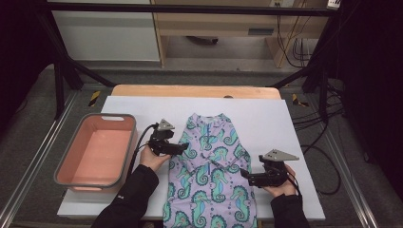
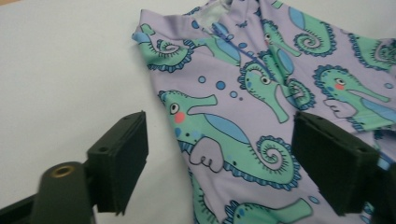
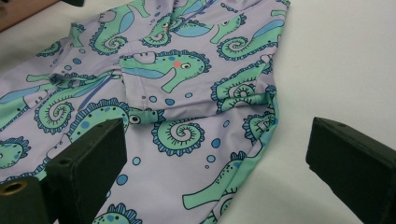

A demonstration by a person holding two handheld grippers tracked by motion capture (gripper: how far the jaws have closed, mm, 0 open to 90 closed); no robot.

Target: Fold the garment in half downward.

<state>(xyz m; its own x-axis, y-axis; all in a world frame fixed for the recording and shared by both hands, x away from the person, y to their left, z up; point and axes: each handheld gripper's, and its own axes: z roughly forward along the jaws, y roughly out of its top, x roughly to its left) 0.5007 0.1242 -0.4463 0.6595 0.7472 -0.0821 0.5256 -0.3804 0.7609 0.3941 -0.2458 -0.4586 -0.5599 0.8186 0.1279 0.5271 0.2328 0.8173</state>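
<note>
White sheet, pink tub left of seahorse garment

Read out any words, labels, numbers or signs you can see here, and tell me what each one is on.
No text here can be read.
Small white mark on the person's left sleeve: too small and blurred to read.
Light label on the wooden furniture behind the table: too blurred to read.
Seahorse garment: printed pattern, no lettering visible.
Pink tub: no lettering visible.
</note>
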